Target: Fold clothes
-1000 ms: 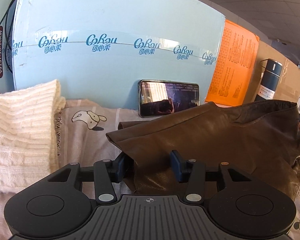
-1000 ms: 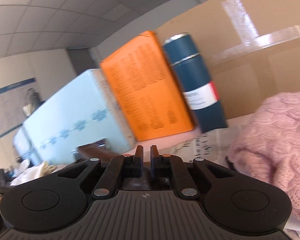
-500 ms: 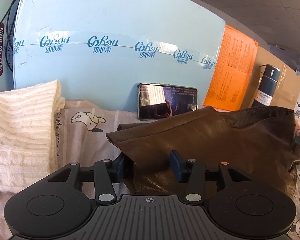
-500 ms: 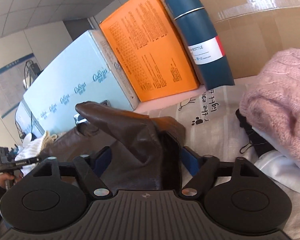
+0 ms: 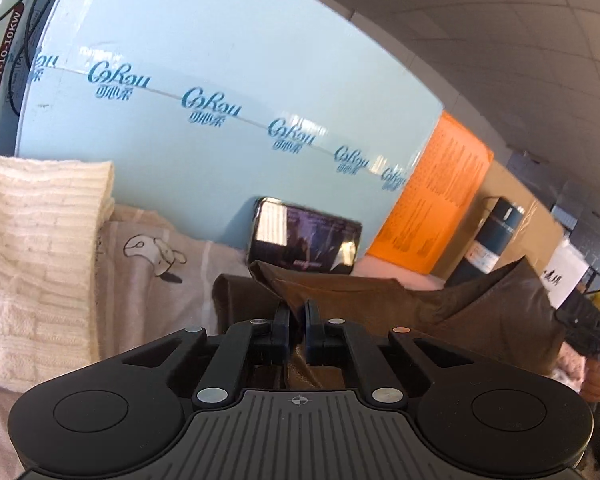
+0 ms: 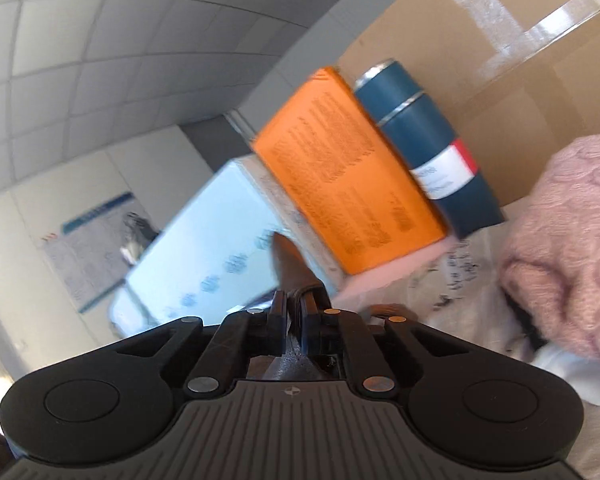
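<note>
A brown leather-like garment (image 5: 440,312) lies on the patterned bedsheet (image 5: 160,264) and is lifted at both ends. My left gripper (image 5: 297,312) is shut on its left edge, with the fabric pinched between the fingertips. My right gripper (image 6: 296,308) is shut on another corner of the same garment (image 6: 290,264), which sticks up above the jaws. In the left wrist view the right gripper's body (image 5: 588,332) shows at the far right, holding the raised corner.
A folded cream knit sweater (image 5: 32,256) lies at the left. A phone (image 5: 304,246) leans on the light blue box (image 5: 220,100). An orange box (image 6: 348,176), blue flask (image 6: 432,152) and cardboard box (image 6: 520,60) stand behind. A pink knit pile (image 6: 568,240) lies at the right.
Both grippers have closed on the brown garment: the left was open around its edge, the right was open half a second ago. Both ends are now lifted and the views have tilted.
</note>
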Available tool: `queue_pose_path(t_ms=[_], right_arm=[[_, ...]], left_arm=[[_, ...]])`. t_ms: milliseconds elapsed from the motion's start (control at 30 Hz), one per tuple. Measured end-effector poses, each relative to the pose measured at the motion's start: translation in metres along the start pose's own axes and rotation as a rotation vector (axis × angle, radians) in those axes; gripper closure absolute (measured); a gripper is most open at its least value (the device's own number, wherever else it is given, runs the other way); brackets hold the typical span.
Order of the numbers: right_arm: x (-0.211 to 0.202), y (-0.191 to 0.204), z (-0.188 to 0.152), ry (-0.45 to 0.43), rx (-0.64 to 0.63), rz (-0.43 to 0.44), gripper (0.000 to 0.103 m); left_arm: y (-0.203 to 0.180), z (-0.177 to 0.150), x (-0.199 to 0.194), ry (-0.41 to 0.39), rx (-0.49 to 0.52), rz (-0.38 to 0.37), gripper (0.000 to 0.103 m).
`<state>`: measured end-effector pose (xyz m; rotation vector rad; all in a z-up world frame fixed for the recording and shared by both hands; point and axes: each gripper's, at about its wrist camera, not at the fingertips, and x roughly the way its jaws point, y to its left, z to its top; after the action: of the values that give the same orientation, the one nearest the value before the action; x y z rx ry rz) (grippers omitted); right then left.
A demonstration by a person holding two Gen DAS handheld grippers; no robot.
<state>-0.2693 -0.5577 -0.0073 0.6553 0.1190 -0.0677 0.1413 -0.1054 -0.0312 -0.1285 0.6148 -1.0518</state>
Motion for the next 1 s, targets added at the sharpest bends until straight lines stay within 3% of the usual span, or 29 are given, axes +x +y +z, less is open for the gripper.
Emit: queue_pose_path(t_ms=[67, 133, 200, 367, 433, 533, 567, 600, 667, 700, 767, 800, 833, 867, 933, 967, 1000], right_arm=[[0.007, 0.003, -0.003, 0.035, -0.039, -0.098, 0.092], [0.012, 0.004, -0.005, 0.048, -0.059, -0.152, 0.081], [0.013, 0.005, -0.007, 0.046, -0.061, -0.187, 0.031], [0.018, 0.019, -0.012, 0.066, -0.116, -0.219, 0.024], [0.026, 0.024, -0.016, 0.094, -0.159, -0.262, 0.027], [0.028, 0.024, -0.019, 0.126, -0.149, -0.192, 0.038], [0.026, 0.024, -0.019, 0.127, -0.146, -0.176, 0.048], [0.024, 0.024, -0.019, 0.127, -0.142, -0.161, 0.067], [0.019, 0.024, -0.018, 0.117, -0.125, -0.110, 0.087], [0.012, 0.023, -0.016, 0.091, -0.096, -0.044, 0.093], [0.001, 0.022, -0.011, 0.042, -0.052, 0.061, 0.097], [-0.002, 0.024, -0.008, 0.027, -0.058, 0.056, 0.097], [-0.004, 0.026, -0.005, 0.019, -0.076, 0.019, 0.097], [-0.002, 0.029, -0.004, 0.028, -0.118, -0.075, 0.096], [0.006, 0.035, -0.002, 0.045, -0.191, -0.215, 0.088], [0.010, 0.037, -0.002, 0.052, -0.215, -0.250, 0.058], [0.016, 0.040, -0.001, 0.064, -0.233, -0.238, 0.020]], left_arm=[[0.000, -0.002, 0.004, 0.016, 0.020, 0.046, 0.093], [-0.001, -0.003, 0.005, 0.018, 0.035, 0.073, 0.083], [-0.002, -0.004, 0.005, 0.015, 0.046, 0.093, 0.062], [-0.008, -0.008, 0.007, 0.013, 0.097, 0.126, 0.053], [-0.012, -0.009, 0.008, 0.007, 0.124, 0.118, 0.053], [-0.014, -0.010, 0.008, 0.003, 0.139, 0.121, 0.053], [-0.013, -0.011, 0.008, 0.002, 0.138, 0.121, 0.053], [-0.013, -0.011, 0.008, 0.001, 0.138, 0.121, 0.053], [-0.014, -0.010, 0.008, -0.002, 0.141, 0.120, 0.053], [-0.014, -0.010, 0.008, -0.003, 0.144, 0.121, 0.053], [-0.014, -0.010, 0.009, 0.000, 0.147, 0.126, 0.053], [-0.014, -0.010, 0.010, 0.004, 0.149, 0.132, 0.053], [-0.015, -0.010, 0.010, 0.006, 0.152, 0.137, 0.053], [-0.015, -0.011, 0.011, 0.006, 0.157, 0.138, 0.053], [-0.016, -0.011, 0.011, 0.006, 0.163, 0.138, 0.053], [-0.016, -0.011, 0.011, 0.006, 0.164, 0.138, 0.053], [-0.016, -0.011, 0.011, 0.007, 0.162, 0.137, 0.053]])
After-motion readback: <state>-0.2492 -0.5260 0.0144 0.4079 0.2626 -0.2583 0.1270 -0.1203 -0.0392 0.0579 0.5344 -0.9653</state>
